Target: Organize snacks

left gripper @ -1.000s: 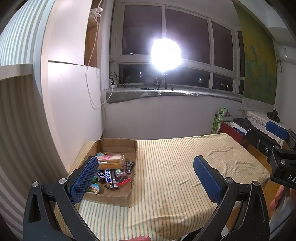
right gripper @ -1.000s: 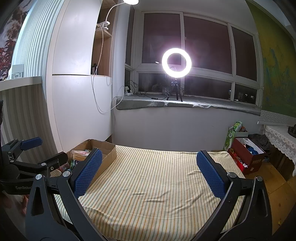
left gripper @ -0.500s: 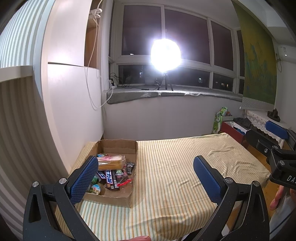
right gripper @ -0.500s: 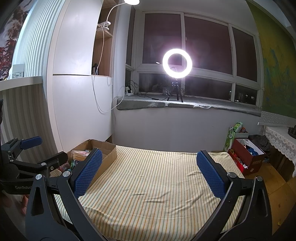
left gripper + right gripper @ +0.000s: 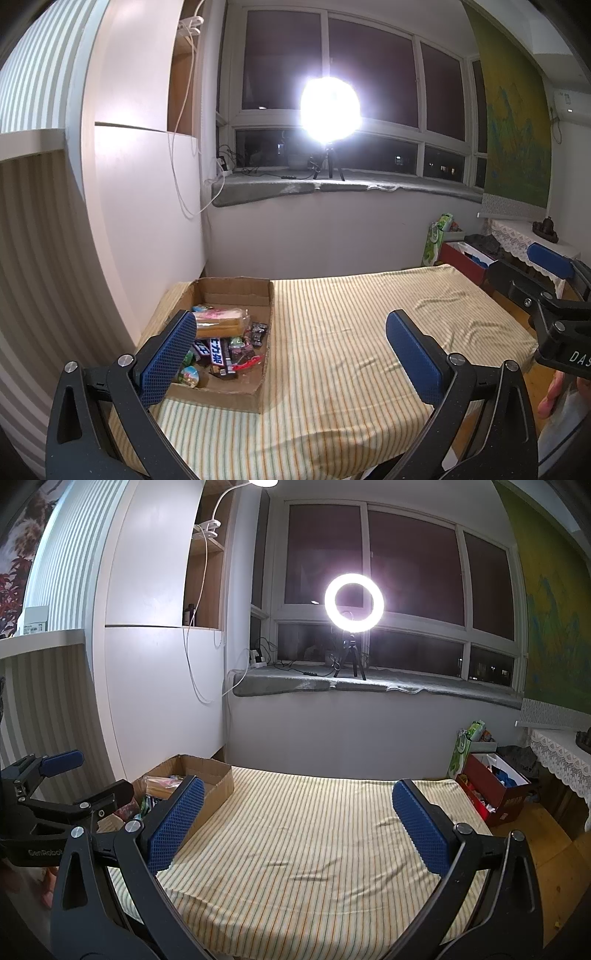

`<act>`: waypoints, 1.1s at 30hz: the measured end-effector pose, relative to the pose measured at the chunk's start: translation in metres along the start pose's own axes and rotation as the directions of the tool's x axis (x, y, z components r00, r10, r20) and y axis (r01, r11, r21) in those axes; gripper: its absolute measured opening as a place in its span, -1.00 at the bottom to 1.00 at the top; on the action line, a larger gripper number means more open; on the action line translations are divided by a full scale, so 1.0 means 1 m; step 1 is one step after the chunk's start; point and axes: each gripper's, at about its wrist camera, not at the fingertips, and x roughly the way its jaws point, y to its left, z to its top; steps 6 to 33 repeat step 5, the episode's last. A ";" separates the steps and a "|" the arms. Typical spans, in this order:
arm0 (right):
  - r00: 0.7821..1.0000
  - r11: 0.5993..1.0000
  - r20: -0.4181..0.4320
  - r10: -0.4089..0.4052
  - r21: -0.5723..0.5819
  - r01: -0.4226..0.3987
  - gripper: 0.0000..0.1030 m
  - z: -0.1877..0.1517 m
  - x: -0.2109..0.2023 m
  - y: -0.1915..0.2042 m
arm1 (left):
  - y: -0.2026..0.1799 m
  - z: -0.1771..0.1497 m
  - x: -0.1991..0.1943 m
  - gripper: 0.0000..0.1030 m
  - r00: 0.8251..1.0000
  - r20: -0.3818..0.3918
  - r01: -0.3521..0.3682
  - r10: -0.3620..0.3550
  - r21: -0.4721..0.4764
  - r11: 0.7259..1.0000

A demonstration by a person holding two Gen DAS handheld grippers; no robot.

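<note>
An open cardboard box [image 5: 236, 286] sits at the left end of a striped cloth-covered table [image 5: 351, 332]. Inside lie several wrapped snacks [image 5: 229, 347], among them a long tan packet [image 5: 221, 323] and dark candy bars. My left gripper [image 5: 291, 354] hovers open above the table's near edge, its left pad in front of the box's near left side, nothing between its fingers. My right gripper [image 5: 295, 819] is also open and empty over the middle of the cloth. The box [image 5: 207, 771] shows at left in the right wrist view, partly hidden by the other gripper.
A white cabinet wall [image 5: 147, 221] stands close behind the box. A ring light [image 5: 354, 603] on a tripod stands on the windowsill. A red box [image 5: 495, 794] and a green bag [image 5: 465, 746] sit on the floor to the right. A lace-covered table [image 5: 561, 753] is far right.
</note>
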 end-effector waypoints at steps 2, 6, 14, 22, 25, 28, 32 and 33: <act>1.000 1.000 -0.003 0.002 0.002 -0.002 1.00 -0.001 0.001 -0.001 | 0.000 -0.001 -0.001 0.98 1.000 0.008 -0.006 0.006 0.002 1.000; 1.000 1.000 -0.004 0.005 0.004 -0.005 1.00 -0.003 0.001 -0.005 | -0.001 -0.002 -0.003 0.98 1.000 0.012 -0.016 0.015 0.012 1.000; 1.000 1.000 -0.004 0.005 0.004 -0.005 1.00 -0.003 0.001 -0.005 | -0.001 -0.002 -0.003 0.98 1.000 0.012 -0.016 0.015 0.012 1.000; 1.000 1.000 -0.004 0.005 0.004 -0.005 1.00 -0.003 0.001 -0.005 | -0.001 -0.002 -0.003 0.98 1.000 0.012 -0.016 0.015 0.012 1.000; 1.000 1.000 -0.004 0.005 0.004 -0.005 1.00 -0.003 0.001 -0.005 | -0.001 -0.002 -0.003 0.98 1.000 0.012 -0.016 0.015 0.012 1.000; 1.000 1.000 -0.004 0.005 0.004 -0.005 1.00 -0.003 0.001 -0.005 | -0.001 -0.002 -0.003 0.98 1.000 0.012 -0.016 0.015 0.012 1.000; 1.000 1.000 -0.004 0.005 0.004 -0.005 1.00 -0.003 0.001 -0.005 | -0.001 -0.002 -0.003 0.98 1.000 0.012 -0.016 0.015 0.012 1.000; 1.000 1.000 -0.004 0.005 0.004 -0.005 1.00 -0.003 0.001 -0.005 | -0.001 -0.002 -0.003 0.98 1.000 0.012 -0.016 0.015 0.012 1.000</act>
